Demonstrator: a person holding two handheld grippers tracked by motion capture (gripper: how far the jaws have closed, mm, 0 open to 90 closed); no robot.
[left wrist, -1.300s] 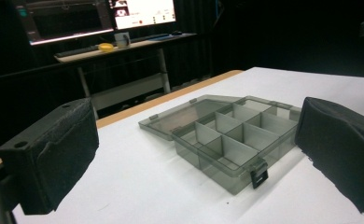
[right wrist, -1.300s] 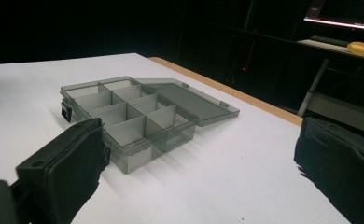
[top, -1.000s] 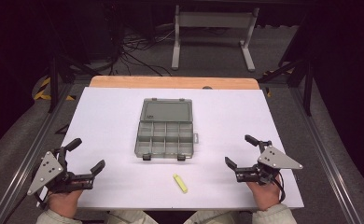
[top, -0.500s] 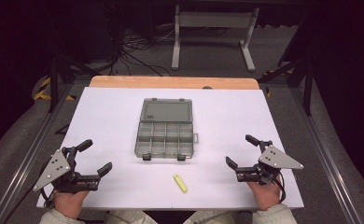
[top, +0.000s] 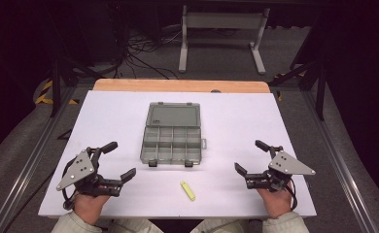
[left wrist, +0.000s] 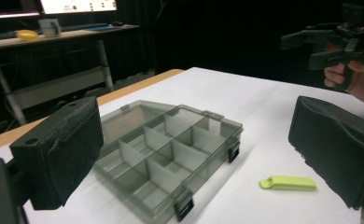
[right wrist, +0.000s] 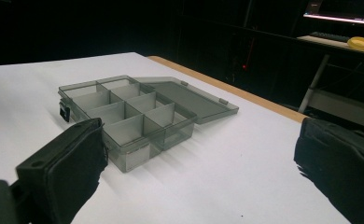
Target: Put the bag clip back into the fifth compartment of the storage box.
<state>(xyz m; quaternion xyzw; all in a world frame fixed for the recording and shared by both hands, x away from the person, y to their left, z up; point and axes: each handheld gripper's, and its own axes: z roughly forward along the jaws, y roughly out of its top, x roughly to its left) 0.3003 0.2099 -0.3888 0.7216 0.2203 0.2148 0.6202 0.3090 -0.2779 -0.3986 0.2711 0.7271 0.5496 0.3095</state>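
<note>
The left gripper (top: 113,161) has its 2 jaws spread wide with nothing between them; it hovers over the near-left part of the white table (top: 105,116), angled toward the middle. The right gripper (top: 251,156) is just as widely parted and equally empty, hovering near the right edge, well apart from everything else.

Between the 2 grippers, close to the near edge, a small yellow-green clip (top: 188,190) lies flat on the table. In the left gripper view it sits low and to the right, just inside the right-hand pad (left wrist: 343,144), so the left gripper looks the likelier one to go for it. To pick it up well, that gripper would probably need to come down with its jaws straddling the clip's narrow width rather than its length, pads low to the surface, since the piece is thin and could skid if only 1 pad reaches it first.

Just beyond the clip stands a smoky translucent organizer box (top: 171,144), its lid (top: 173,114) folded flat open toward the far side. The tray is split into 8 compartments in 2 rows of 4, and every 1 of them appears empty. 2 dark latches hang on the near wall. Any compartment would accept the clip, the near row being the shortest carry.
</note>
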